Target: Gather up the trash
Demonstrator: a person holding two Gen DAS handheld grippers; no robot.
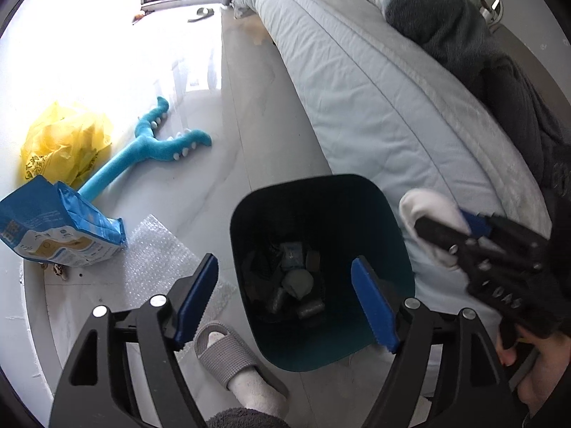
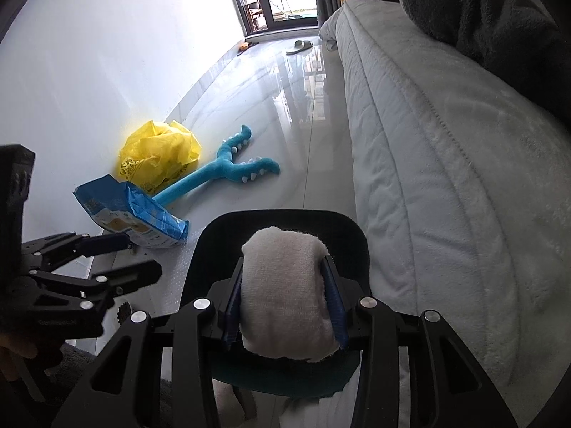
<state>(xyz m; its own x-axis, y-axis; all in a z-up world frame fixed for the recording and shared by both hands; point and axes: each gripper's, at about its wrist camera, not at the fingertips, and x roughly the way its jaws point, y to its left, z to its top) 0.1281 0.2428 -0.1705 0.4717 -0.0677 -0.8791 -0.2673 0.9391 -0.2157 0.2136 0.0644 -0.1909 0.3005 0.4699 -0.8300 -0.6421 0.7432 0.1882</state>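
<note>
A dark bin [image 1: 360, 214] with a teal inside stands on the floor beside the bed, with several pieces of trash [image 1: 296, 278] at its bottom. My left gripper [image 1: 285, 267] hangs open above the bin's mouth with nothing between its blue pads. My right gripper [image 2: 285, 271] is shut on a rolled white cloth [image 2: 285, 292] and holds it just over the bin's rim [image 2: 221, 235]. In the left wrist view the right gripper [image 1: 446, 224] and the white cloth [image 1: 424, 207] are at the bin's right side. The left gripper [image 2: 139, 255] shows at the left of the right wrist view.
On the floor to the left lie a yellow plastic bag [image 1: 64, 142], a blue packet [image 1: 53, 228], a sheet of bubble wrap [image 1: 157, 249] and a teal plush toy [image 1: 150, 146]. The bed [image 1: 357, 89] runs along the right. A person's slippered foot [image 1: 228, 353] stands beside the bin.
</note>
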